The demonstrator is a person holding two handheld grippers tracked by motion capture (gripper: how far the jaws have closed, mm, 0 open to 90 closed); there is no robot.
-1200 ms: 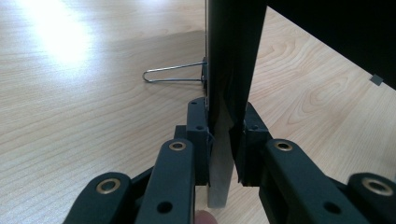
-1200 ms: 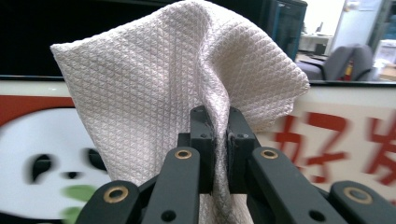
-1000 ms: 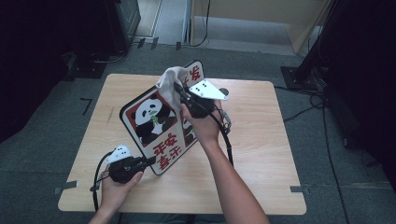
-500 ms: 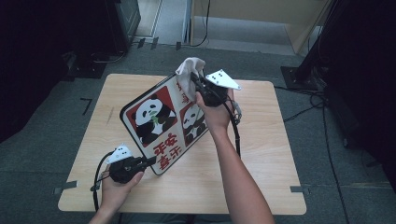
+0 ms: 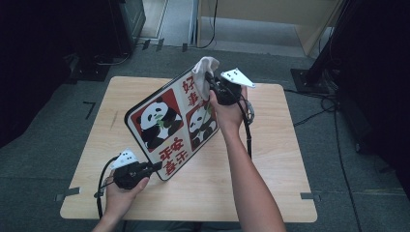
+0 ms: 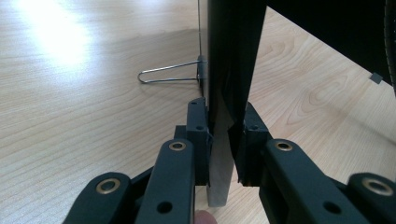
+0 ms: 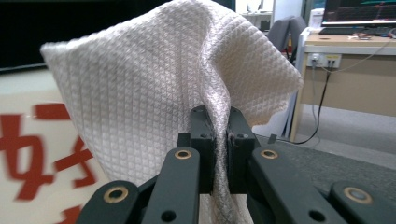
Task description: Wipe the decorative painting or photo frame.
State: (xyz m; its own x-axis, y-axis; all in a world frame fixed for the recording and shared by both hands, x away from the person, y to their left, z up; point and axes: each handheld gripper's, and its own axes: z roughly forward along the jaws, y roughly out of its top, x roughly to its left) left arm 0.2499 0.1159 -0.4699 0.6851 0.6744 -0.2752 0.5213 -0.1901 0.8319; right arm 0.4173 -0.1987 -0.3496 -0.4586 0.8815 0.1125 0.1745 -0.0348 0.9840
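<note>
A white sign board (image 5: 169, 123) with two panda pictures and red characters stands tilted on the wooden table (image 5: 270, 159). My left gripper (image 5: 154, 167) is shut on the board's near lower edge (image 6: 224, 140), one pad on each face. A wire stand (image 6: 168, 74) juts from the board's back. My right gripper (image 5: 211, 82) is shut on a white waffle-weave cloth (image 7: 154, 93) and holds it against the board's far top corner, where the cloth (image 5: 205, 65) bunches above the sign. Red characters (image 7: 32, 149) show behind the cloth.
Grey carpet surrounds the table, with dark equipment at the left and right. Cables trail over the floor (image 5: 319, 104) at the right. A desk with a monitor (image 7: 359, 14) and a chair stand far behind the cloth.
My right gripper has carried the cloth along the board's face, up and to the right, to its far top corner. The left gripper and the board have stayed put.
</note>
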